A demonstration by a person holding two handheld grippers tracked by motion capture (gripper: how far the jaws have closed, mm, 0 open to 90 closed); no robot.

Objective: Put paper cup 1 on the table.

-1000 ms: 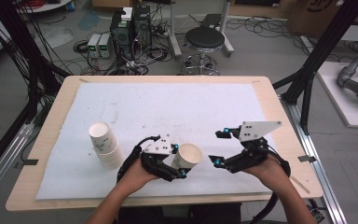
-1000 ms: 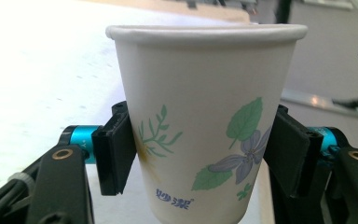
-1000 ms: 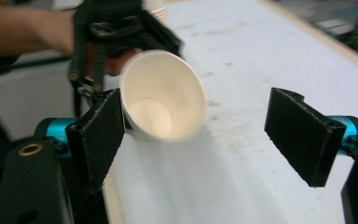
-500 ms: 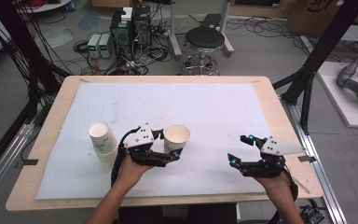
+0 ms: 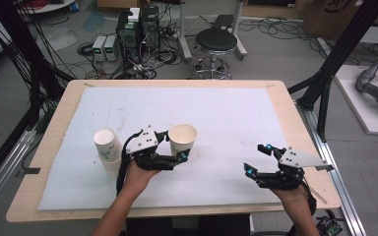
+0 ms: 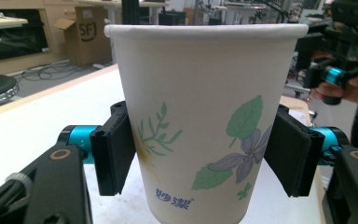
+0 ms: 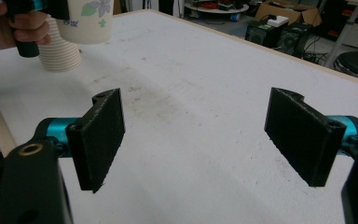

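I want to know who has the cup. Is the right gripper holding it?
No, the right gripper is open over bare table, and the left gripper holds the paper cup.

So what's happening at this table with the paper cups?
A person works with a handheld tool in each hand. The left tool grips a flowered paper cup upright over the white mat, beside a stack of cups. The right tool hangs open near the table's right edge, with nothing between its jaws.

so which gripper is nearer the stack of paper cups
Left. The left gripper, holding a single cup, is just beside the stack; the right gripper hovers open far across the table.
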